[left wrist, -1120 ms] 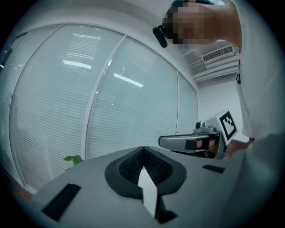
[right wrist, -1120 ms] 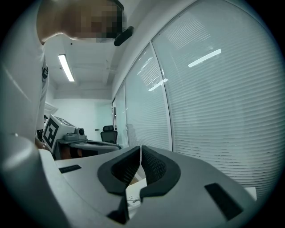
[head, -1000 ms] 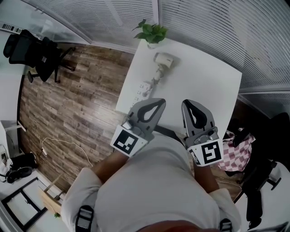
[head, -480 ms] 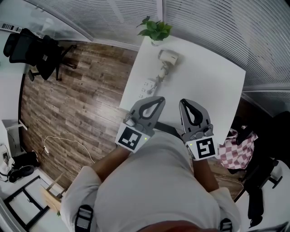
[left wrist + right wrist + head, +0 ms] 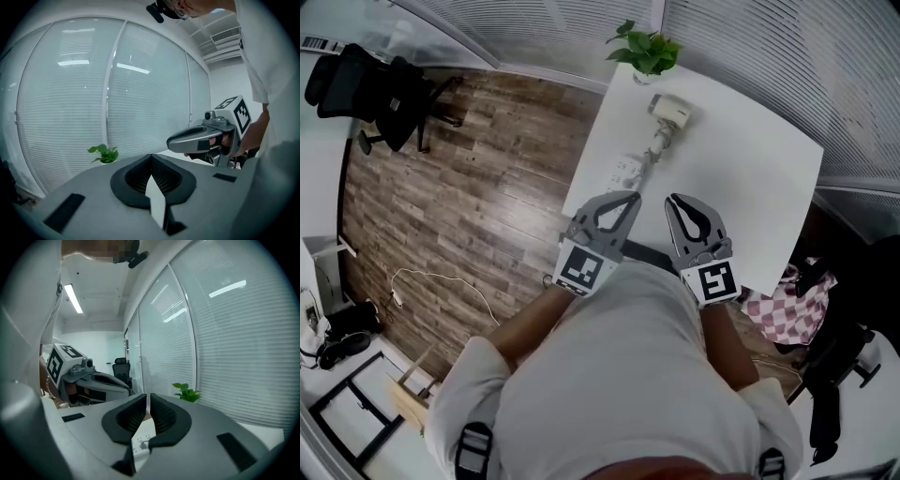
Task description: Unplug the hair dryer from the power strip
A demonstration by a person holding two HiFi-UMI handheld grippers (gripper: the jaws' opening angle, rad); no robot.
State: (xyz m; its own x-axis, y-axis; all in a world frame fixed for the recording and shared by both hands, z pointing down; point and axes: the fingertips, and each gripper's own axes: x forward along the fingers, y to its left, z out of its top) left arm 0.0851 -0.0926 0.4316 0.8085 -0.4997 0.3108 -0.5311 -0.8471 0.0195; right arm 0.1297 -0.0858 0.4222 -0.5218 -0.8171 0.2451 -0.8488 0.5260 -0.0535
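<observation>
Right now both grippers are hanging at the near table edge, in front of the person's chest. L gripper is sitting w/ jaws closed tip to tip, nothing btwn them, and R gripper is likewise pinched together and empty. That's prob. just a carrying pose, since nothing is being reached yet. Both are pointing across the table toward the work. Past the tips, near the table's left edge, the strip is lying flat. The dryer is lying beyond it, handle aiming back at the strip; its plug is looking seated, tho too small to be sure. So the unplugging isn't begun. Farther off, a plant is standing at the far corner by the blinds. Nothing is blocking the way to the strip. A chair and a floor cable are sitting well off left, and a checked cloth at right.
</observation>
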